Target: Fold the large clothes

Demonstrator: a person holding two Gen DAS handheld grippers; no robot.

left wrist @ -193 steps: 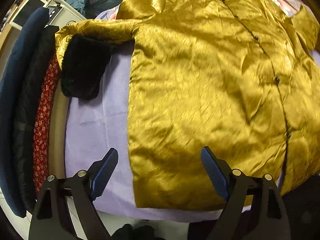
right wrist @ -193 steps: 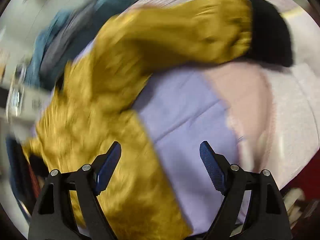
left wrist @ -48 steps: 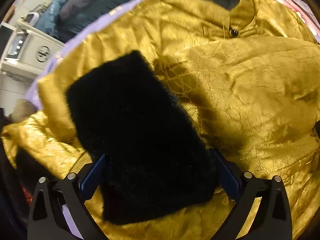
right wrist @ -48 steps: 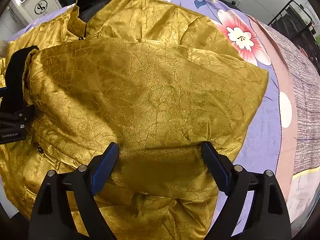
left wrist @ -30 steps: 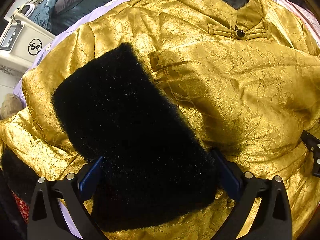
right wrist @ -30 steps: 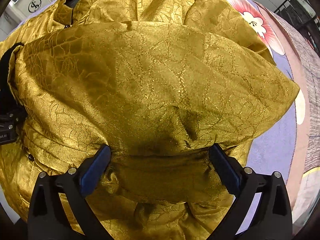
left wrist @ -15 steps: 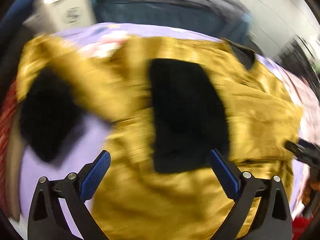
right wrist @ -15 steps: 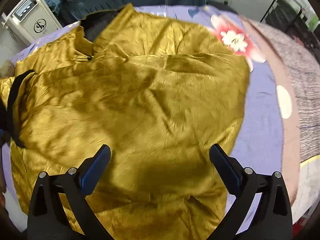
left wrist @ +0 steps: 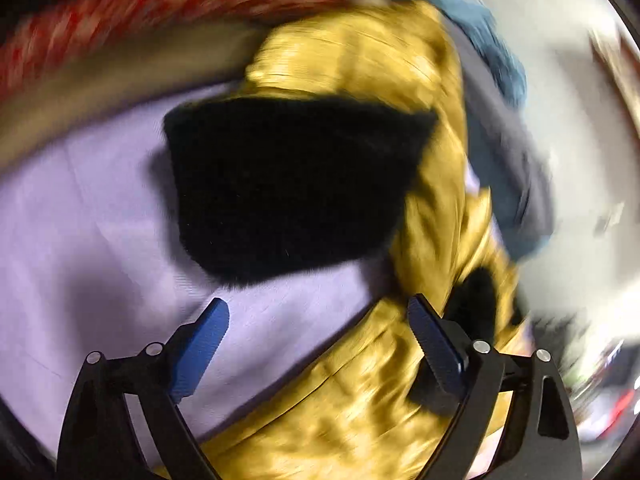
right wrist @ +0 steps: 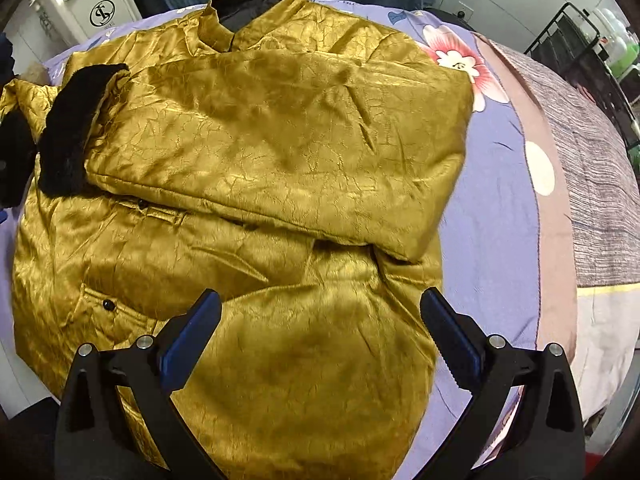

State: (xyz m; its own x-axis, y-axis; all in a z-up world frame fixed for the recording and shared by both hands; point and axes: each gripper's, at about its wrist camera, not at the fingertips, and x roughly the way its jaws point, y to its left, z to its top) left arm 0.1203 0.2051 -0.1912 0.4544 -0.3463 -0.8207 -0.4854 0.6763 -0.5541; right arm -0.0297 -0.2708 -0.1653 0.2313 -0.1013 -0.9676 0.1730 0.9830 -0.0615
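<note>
Hovering w/ jaws wide: right claw [right wrist: 320,328] over gold jacket [right wrist: 248,168], left claw [left wrist: 318,336] near black cuff [left wrist: 288,188].

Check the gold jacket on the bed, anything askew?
One sleeve lies folded across the jacket chest. The other black cuff sprawls out on the purple sheet, unfolded. Both tools, left and right, are open.

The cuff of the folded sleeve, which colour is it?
Black and furry; the cuff shows best in the right wrist view.
</note>
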